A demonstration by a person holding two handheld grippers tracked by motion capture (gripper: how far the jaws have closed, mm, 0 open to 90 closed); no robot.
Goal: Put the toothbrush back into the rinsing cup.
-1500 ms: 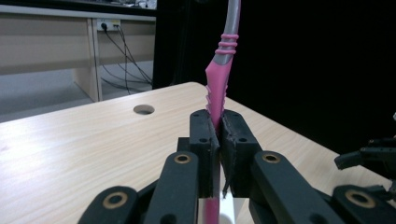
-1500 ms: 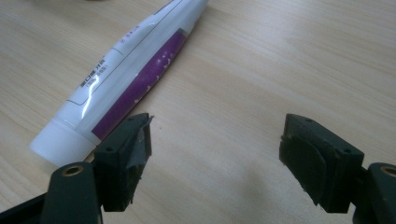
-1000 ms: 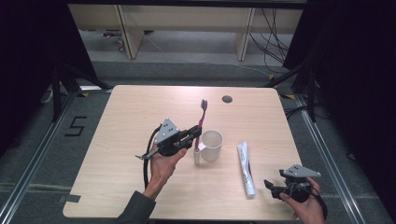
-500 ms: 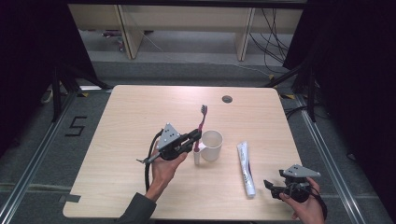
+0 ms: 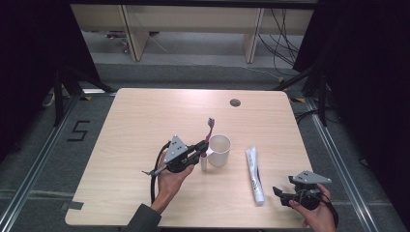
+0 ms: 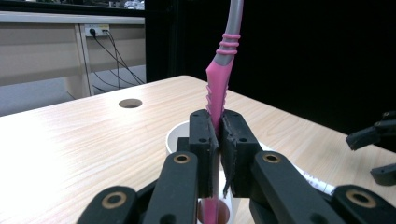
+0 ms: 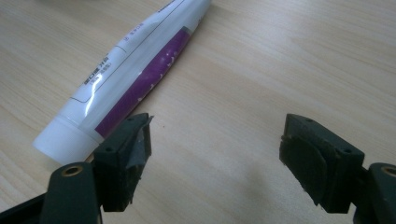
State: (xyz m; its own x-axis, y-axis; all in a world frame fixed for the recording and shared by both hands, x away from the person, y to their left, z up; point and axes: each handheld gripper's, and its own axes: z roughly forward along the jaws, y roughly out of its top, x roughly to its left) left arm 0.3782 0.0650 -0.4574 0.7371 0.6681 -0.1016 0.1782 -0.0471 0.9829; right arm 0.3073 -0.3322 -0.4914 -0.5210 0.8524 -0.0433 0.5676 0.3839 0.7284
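A pink and grey toothbrush [image 5: 209, 131] stands upright, pinched by my left gripper [image 5: 203, 146], which is shut on its pink handle [image 6: 216, 100]. The handle's lower end hangs just left of a white mug [image 5: 219, 150], whose rim [image 6: 176, 135] lies right behind the jaws. A white and purple toothpaste tube [image 5: 255, 174] lies flat on the table right of the mug. My right gripper [image 5: 278, 192] rests low near the table's front right corner, open, with bare wood between its fingers; the tube's cap end [image 7: 60, 142] lies just beyond its left finger [image 7: 127, 156].
The light wooden table [image 5: 145, 116] has a round cable hole [image 5: 235, 102] near its far edge. A black floor with a white "5" mark [image 5: 79, 130] lies left of the table. Dark curtains flank both sides; desks and cables stand behind.
My left gripper has come down and slightly toward the front with the toothbrush, so the handle's end now hangs low beside the mug. The right gripper has stayed put.
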